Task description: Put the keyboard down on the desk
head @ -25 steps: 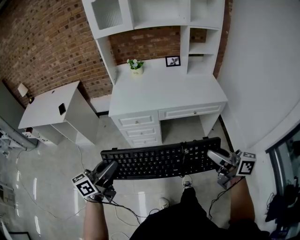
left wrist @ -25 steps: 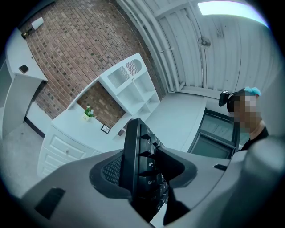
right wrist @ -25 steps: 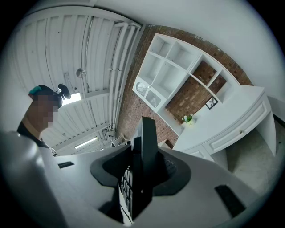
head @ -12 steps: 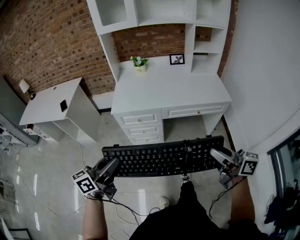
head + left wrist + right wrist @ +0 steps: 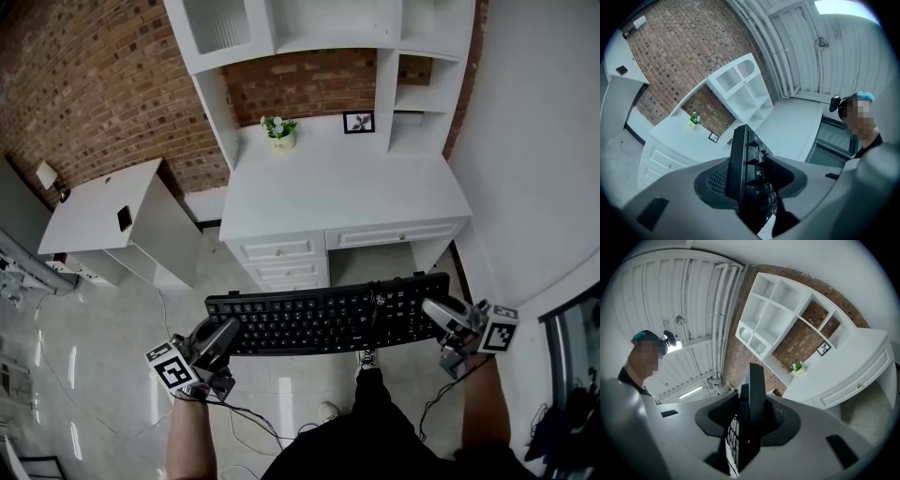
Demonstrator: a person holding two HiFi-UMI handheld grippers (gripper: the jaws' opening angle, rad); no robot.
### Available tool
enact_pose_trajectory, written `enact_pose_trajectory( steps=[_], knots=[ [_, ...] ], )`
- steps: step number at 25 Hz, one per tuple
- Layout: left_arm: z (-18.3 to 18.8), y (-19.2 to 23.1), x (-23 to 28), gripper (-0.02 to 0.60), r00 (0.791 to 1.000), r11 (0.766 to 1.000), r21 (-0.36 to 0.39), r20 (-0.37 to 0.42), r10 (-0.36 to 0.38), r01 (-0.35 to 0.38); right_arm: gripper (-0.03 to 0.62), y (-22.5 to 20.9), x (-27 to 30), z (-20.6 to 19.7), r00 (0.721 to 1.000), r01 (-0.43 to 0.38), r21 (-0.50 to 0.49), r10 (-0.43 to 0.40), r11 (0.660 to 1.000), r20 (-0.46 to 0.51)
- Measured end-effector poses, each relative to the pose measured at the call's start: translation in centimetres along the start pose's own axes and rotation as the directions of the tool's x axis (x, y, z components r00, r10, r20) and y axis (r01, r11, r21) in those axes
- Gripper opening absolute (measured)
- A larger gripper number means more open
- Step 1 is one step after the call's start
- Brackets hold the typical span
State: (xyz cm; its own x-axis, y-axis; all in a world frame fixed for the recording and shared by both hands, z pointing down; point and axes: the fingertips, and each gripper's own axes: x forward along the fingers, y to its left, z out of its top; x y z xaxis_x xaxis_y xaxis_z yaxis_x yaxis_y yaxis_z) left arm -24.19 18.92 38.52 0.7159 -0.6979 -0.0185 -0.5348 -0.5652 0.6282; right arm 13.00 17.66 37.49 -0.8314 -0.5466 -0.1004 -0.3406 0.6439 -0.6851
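Head camera looks steeply down; all views share desk point(image 5: 347, 187).

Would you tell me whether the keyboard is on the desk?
Off it: left gripper and right gripper hold the keyboard short of the desk.

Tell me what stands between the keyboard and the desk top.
Nothing visible does. The keyboard hangs over the floor before the desk; only a potted plant and a small picture stand at its back edge.

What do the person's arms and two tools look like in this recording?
Both the left tool and right tool are grey, with dark textured pads inside, and each carries a white cube printed with black square markers. A thin dark cable trails below the left one. The forearms are bare, no sleeves showing.
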Motion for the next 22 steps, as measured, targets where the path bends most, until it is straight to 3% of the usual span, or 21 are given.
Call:
enact_pose_trajectory(
  steps=[22],
  knots=[
    [4.6, 9.4, 14.7, 0.216, 0.991, 0.992, -0.010, 0.044, 0.124, -0.124, 0.156, -17.2, 9.2, 10.8, 0.993, -0.070, 0.082, 0.077, 0.994, -0.085]
  ],
)
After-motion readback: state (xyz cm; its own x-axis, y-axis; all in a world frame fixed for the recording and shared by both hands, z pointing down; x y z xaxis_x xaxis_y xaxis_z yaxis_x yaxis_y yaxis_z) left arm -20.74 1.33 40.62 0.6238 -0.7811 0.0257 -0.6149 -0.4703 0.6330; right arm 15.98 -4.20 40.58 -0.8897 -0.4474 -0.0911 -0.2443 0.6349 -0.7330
